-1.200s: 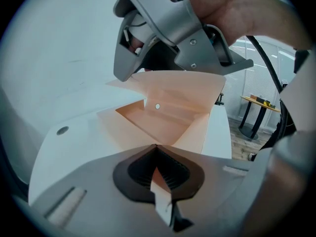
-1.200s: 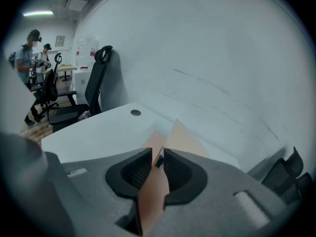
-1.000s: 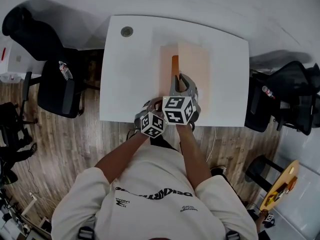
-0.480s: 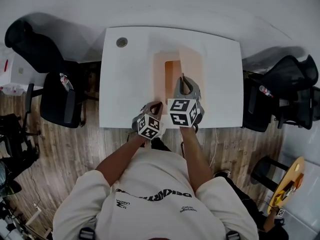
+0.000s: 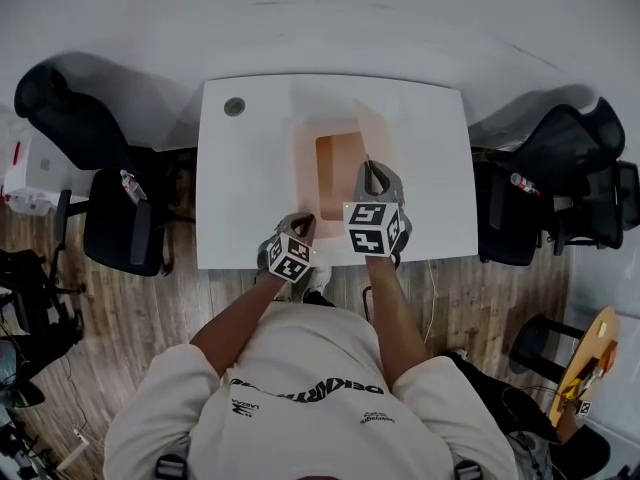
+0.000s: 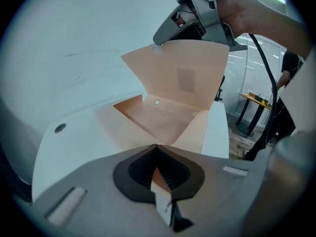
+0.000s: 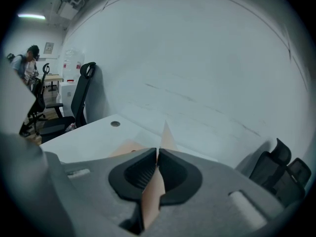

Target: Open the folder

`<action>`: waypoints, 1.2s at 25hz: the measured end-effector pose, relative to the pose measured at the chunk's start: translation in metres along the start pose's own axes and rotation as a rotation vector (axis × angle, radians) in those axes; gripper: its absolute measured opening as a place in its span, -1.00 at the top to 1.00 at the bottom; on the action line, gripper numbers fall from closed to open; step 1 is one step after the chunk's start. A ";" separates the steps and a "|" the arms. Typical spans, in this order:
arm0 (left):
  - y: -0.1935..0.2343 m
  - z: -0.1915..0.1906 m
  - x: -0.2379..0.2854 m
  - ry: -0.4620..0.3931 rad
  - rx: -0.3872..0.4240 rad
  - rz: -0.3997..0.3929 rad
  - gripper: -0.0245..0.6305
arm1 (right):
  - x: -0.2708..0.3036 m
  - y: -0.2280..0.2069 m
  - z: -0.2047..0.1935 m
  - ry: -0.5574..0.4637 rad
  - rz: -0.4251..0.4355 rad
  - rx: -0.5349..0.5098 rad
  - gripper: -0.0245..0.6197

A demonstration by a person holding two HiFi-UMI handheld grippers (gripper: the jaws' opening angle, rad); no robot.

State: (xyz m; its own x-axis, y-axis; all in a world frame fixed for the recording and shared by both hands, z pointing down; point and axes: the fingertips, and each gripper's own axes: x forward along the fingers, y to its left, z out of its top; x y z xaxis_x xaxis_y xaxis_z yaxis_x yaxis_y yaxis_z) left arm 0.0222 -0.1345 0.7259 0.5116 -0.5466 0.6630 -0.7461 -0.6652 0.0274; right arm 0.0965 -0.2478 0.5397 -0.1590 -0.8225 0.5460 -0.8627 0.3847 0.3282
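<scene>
A peach folder [image 5: 335,173] lies on the white table [image 5: 240,188] with its inside showing. Its front cover [image 5: 372,128] stands up at the right, also seen as a raised flap [image 6: 185,78]. My right gripper [image 5: 368,166] is shut on that cover's edge [image 7: 165,132]; its jaws have just been closing with the cover between them. My left gripper [image 5: 305,221] sits at the folder's near edge, shut on the lower sheet [image 6: 160,174]. From the left gripper view the right gripper [image 6: 165,33] shows at the top of the flap.
A round cable hole [image 5: 234,106] sits at the table's far left corner. Black office chairs stand at the left [image 5: 110,218] and right [image 5: 560,168] of the table. A wall runs behind it. Another person stands far off at left in the right gripper view.
The right gripper has lifted the cover and drawn it right, so the gap showing the folder's inside has widened. The left gripper has stayed at the near edge.
</scene>
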 end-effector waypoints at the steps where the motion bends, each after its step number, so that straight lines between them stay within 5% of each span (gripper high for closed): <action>1: 0.000 0.000 0.000 0.001 0.001 0.000 0.95 | -0.002 -0.004 -0.001 -0.003 -0.001 0.009 0.87; 13: -0.002 -0.003 0.000 0.025 0.021 -0.013 0.95 | -0.016 -0.051 -0.015 -0.023 -0.016 0.100 0.89; 30: -0.001 -0.002 0.000 0.043 0.025 -0.044 0.93 | -0.017 -0.097 -0.034 -0.006 -0.064 0.098 0.89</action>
State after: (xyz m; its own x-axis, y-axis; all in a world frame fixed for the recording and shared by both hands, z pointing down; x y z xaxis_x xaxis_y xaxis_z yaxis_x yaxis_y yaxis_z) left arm 0.0217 -0.1331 0.7277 0.5246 -0.4946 0.6929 -0.7121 -0.7010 0.0387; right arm 0.1994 -0.2567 0.5244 -0.1042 -0.8467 0.5217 -0.9139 0.2884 0.2856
